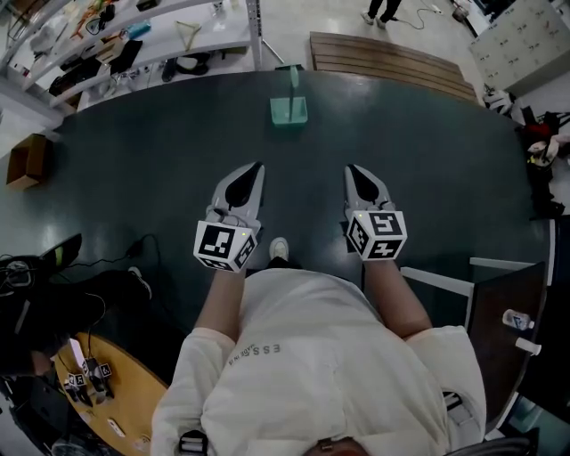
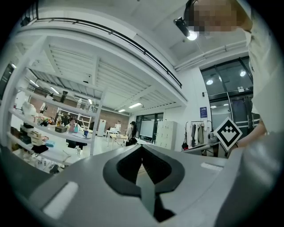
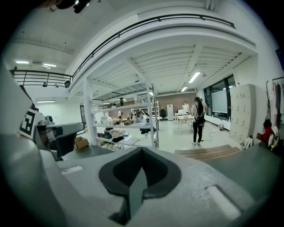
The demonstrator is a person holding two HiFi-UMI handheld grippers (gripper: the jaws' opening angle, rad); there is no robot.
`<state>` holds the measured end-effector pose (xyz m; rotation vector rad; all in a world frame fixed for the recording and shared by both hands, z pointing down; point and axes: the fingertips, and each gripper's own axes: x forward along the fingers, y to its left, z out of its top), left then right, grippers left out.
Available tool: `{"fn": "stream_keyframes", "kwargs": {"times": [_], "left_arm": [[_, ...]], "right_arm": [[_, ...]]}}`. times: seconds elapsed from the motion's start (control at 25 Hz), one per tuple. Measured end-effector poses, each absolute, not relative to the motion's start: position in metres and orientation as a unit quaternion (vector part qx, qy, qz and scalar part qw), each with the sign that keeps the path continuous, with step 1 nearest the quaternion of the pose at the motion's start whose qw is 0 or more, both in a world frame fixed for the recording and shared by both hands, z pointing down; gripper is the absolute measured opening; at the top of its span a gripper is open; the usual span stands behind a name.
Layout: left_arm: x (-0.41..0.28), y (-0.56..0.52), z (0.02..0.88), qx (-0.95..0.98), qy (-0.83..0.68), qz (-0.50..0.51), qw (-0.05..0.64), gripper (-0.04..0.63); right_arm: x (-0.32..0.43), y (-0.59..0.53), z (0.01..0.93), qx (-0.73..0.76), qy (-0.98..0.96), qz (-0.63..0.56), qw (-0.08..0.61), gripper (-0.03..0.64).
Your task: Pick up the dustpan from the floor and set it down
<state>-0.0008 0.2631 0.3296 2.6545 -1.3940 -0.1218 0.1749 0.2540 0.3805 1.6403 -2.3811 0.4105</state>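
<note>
We hold left gripper [image 1: 255, 171] and right gripper [image 1: 353, 172] clenched and empty; unopened, they would likely shove the green dustpan [image 1: 289, 110] ahead away.

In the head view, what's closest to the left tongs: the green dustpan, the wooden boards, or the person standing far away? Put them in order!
From the left tongs:
1. Dustpan, on the floor just ahead.
2. Wooden boards, farther ahead and right.
3. Standing person, past the boards, top edge.
</note>
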Motion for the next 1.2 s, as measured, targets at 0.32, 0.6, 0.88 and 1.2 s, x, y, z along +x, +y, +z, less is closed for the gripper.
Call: {"fn": "stream_keyframes", "kwargs": {"times": [0.32,0.6,0.88,1.2], "left_arm": [[-0.013,0.248,0.333,0.884,-0.460,-0.045,0.074,0.017],[-0.032,0.229,0.339,0.880,-0.465,-0.053,0.082,0.017],[-0.053,0.213,0.354,0.875,-0.470,-0.052,0.103,0.017],[-0.070,0.170,0.370,0.864,-0.488,-0.046,0.115,0.017]], "right_arm": [[0.165,0.241,0.384,0.561,-0.807,0.142,0.116,-0.011],[0.155,0.223,0.391,0.568,-0.799,0.152,0.126,-0.011],[0.140,0.207,0.401,0.570,-0.793,0.164,0.141,-0.011],[0.131,0.155,0.421,0.562,-0.793,0.181,0.153,-0.011]]}}
